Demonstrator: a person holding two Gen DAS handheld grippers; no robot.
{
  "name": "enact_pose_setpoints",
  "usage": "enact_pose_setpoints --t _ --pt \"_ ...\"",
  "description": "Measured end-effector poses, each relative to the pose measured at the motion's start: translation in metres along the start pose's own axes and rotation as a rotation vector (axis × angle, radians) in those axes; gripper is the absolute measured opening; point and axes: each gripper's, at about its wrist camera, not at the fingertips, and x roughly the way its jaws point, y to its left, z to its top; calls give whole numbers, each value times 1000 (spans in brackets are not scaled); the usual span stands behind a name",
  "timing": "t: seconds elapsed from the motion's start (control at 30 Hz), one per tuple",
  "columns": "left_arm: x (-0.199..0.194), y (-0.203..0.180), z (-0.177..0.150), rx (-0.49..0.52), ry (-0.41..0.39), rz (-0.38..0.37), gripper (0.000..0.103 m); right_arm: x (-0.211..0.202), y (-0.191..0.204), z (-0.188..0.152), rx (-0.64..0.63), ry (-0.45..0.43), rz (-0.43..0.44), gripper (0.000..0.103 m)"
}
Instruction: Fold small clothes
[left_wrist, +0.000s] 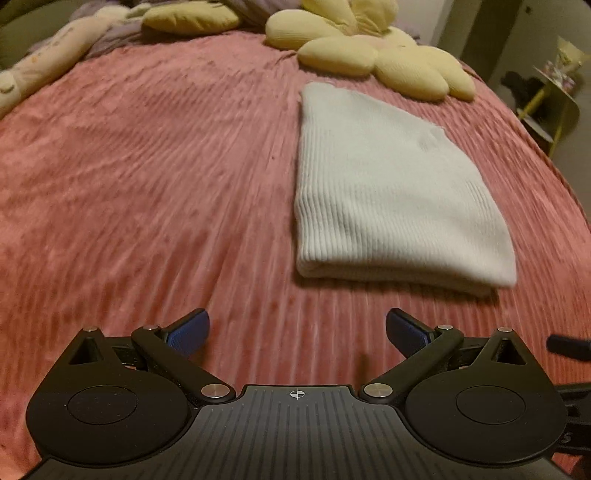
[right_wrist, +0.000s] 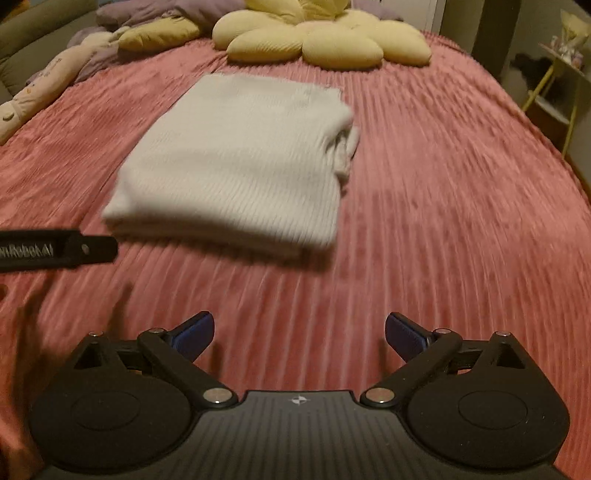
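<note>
the white ribbed knit garment (left_wrist: 391, 192) is lying folded into a flat stack on the pink ribbed bedspread (left_wrist: 147, 184), so the left gripper (left_wrist: 297, 332) and right gripper (right_wrist: 299, 334) are hovering near it, spread wide and holding nothing, probably because this fold looks finished.

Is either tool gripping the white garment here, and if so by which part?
Nothing is held. The left tool and right tool are both open, short of the folded white garment lying on the pink bedspread.
</note>
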Motion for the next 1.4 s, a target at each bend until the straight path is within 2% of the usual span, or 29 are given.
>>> enact_pose_setpoints --t 0.1,0.23,0.37,0.43,0.63,0.93,1.4 --pt "-15 -1 3 42 -12 17 103 -17 10 0 -13 -17 9 99" --pt "-34 3 5 67 -59 -4 103 -32 11 11 54 -27 27 99" --pt "-44 -3 6 122 -79 21 103 -32 10 28 88 37 11 99" --pt "-44 -5 7 139 -86 11 103 -34 12 31 77 41 -4 99" --pt "-35 -6 13 126 3 27 103 -40 15 34 65 12 -39 99" --pt "-38 -15 14 164 -28 62 103 -41 11 38 72 0 -51 99" --pt "-39 -15 16 153 -21 54 103 -43 9 39 83 1 -46 99"
